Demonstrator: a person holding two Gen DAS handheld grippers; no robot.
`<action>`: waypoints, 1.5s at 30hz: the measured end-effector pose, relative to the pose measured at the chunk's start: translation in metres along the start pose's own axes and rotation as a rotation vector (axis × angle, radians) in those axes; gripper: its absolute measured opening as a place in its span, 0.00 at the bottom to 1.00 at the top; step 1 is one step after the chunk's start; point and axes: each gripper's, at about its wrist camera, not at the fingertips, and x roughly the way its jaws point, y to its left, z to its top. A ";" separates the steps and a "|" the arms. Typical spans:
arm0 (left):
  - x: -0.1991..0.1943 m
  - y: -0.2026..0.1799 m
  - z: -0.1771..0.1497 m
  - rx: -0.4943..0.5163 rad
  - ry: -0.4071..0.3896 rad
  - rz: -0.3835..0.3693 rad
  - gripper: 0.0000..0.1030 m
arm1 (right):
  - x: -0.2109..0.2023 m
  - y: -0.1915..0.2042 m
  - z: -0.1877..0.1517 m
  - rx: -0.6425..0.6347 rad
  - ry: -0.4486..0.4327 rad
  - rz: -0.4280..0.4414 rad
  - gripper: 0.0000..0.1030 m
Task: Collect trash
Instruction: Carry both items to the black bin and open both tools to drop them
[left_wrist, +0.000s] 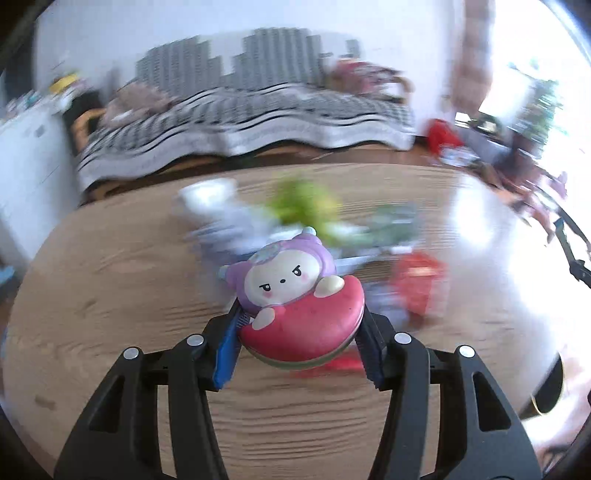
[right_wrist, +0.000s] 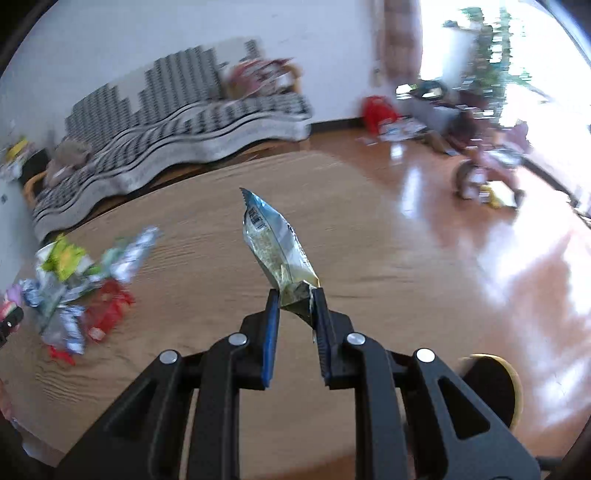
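the left gripper (left_wrist: 301, 325) clasps a watermelon squishy toy (left_wrist: 291, 295). the right gripper (right_wrist: 295, 306) pinches a silver snack wrapper (right_wrist: 273, 243), which juts toward twelve o'clock. wrapper litter (right_wrist: 81, 280) lies on the wooden table (right_wrist: 207, 206) at nine o'clock.

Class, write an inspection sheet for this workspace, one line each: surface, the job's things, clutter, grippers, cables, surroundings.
Surface: wooden table, wood grain bare around the pile.
Job's things: crumpled wrapper pinched at its lower end; wrapper pile of green, silver and red packets lying on the table, blurred.
Clutter: squishy toy, a purple figure on a watermelon slice, not trash by its look.
Grippers: left hand-held gripper shut on the squishy toy; right hand-held gripper shut on the crumpled wrapper.
Cables: nothing seen.
Surroundings: patterned sofa behind the table; glossy floor with a pink tricycle; bright window glare.
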 end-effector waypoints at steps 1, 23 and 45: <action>-0.001 -0.028 0.002 0.039 -0.011 -0.037 0.52 | -0.011 -0.026 -0.005 0.023 -0.009 -0.029 0.18; 0.077 -0.517 -0.153 0.600 0.331 -0.725 0.52 | 0.021 -0.335 -0.172 0.503 0.442 -0.184 0.18; 0.044 -0.452 -0.096 0.515 0.252 -0.711 0.89 | -0.016 -0.279 -0.108 0.459 0.218 -0.257 0.92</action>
